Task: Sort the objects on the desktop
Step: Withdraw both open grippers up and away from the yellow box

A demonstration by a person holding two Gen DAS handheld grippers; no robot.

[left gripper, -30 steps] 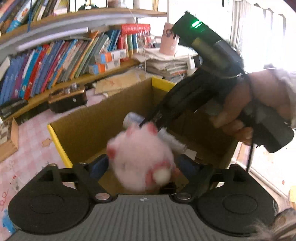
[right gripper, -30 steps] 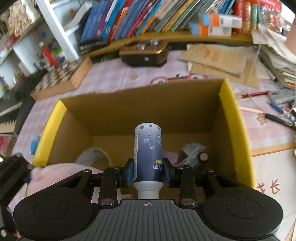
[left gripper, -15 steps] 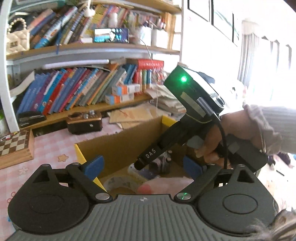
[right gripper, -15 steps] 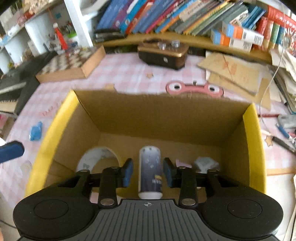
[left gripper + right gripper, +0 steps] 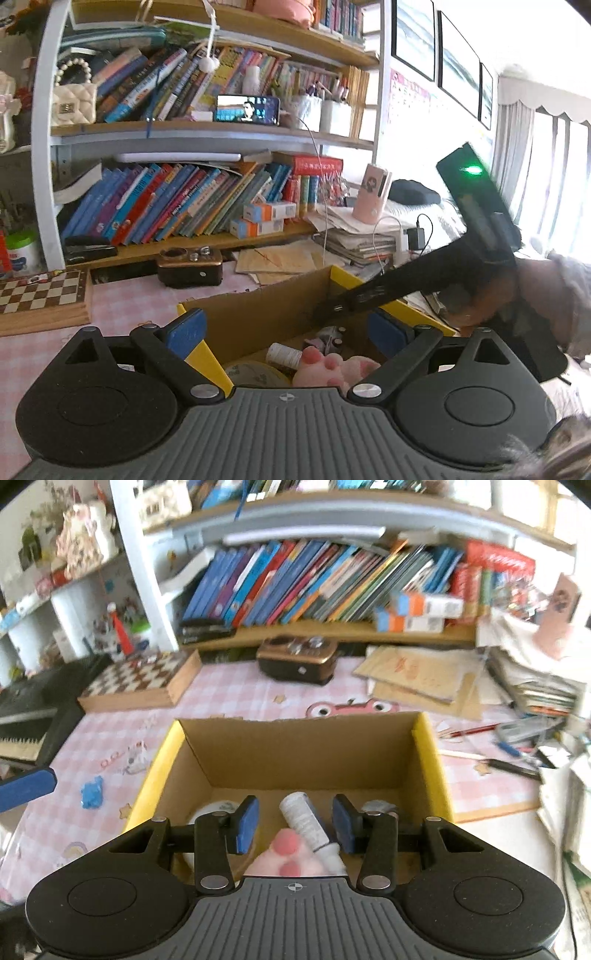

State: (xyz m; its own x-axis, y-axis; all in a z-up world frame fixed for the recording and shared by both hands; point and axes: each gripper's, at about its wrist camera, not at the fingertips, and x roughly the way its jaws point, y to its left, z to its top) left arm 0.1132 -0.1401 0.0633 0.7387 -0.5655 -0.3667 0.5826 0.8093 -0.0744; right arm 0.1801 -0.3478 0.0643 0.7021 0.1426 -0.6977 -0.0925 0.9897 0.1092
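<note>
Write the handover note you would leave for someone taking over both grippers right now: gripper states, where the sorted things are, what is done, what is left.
Left gripper: open, empty, above the cardboard box.
Right gripper: open, empty, over the same box.
In the box: pink plush toy, spray bottle lying on its side, tape roll, a few small items.
Done: toy and bottle are in.
Left: probably the loose bits on the table, such as the blue piece and the pens.

A lived-in home study, likely a child's; leaning picture books (image 5: 177, 203) crowd the bookshelf (image 5: 207, 127) facing the gripper; a chessboard (image 5: 142, 679) lies on the pink checked cartoon tablecloth (image 5: 229, 698) ahead to the left; a quilted handbag (image 5: 72, 103), propped phone (image 5: 246, 109) and framed pictures (image 5: 458, 62) sit higher up.
</note>
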